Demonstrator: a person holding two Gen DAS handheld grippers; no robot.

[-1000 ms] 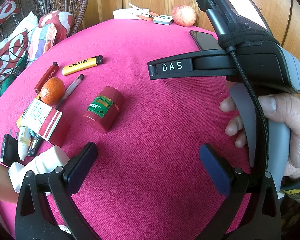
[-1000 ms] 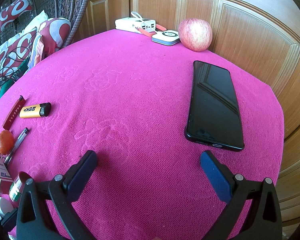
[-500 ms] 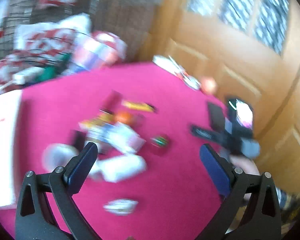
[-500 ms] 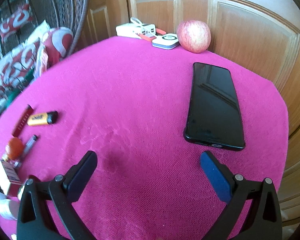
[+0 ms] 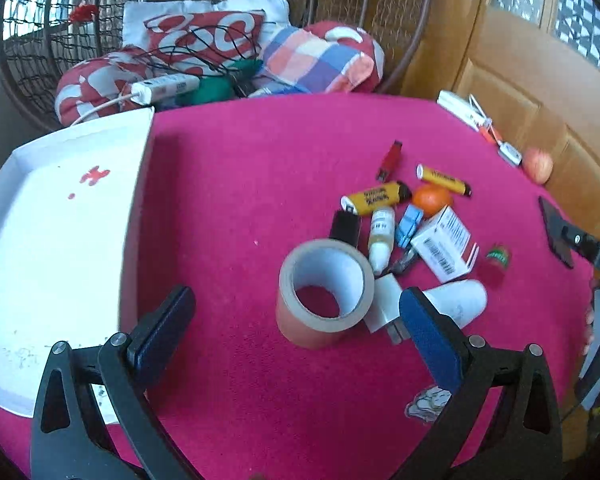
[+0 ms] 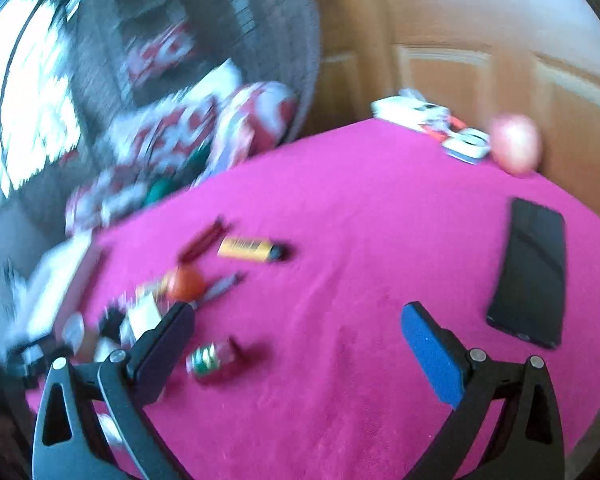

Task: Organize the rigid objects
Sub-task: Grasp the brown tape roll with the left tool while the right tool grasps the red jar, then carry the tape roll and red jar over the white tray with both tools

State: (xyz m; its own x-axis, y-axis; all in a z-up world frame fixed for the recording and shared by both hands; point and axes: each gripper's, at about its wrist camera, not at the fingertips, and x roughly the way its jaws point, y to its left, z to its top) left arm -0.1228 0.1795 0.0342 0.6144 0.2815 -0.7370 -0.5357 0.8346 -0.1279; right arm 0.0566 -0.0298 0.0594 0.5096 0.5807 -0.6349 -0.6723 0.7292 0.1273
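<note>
My left gripper (image 5: 296, 336) hangs open above the pink tablecloth, with a roll of brown tape (image 5: 322, 294) standing just beyond its fingers. Behind the tape lies a heap of small items: a white carton (image 5: 446, 244), an orange (image 5: 431, 199), two yellow lighters (image 5: 443, 179), a dropper bottle (image 5: 381, 238), a white plug (image 5: 386, 302) and a small red jar (image 5: 498, 258). A white tray (image 5: 60, 248) sits at the left. In the blurred right wrist view my right gripper (image 6: 296, 338) is open and empty; the red jar (image 6: 216, 360) lies near its left finger.
A black phone (image 6: 530, 276) lies at the right of the table, an apple (image 6: 516, 144) and white gadgets (image 6: 420, 114) at the far edge by the wooden door. Cushions and cables (image 5: 204, 60) fill a wicker chair behind the table.
The left gripper has pulled back and swung left, so the tape roll and white tray now show. The right gripper has also turned left, bringing the item heap into its blurred view.
</note>
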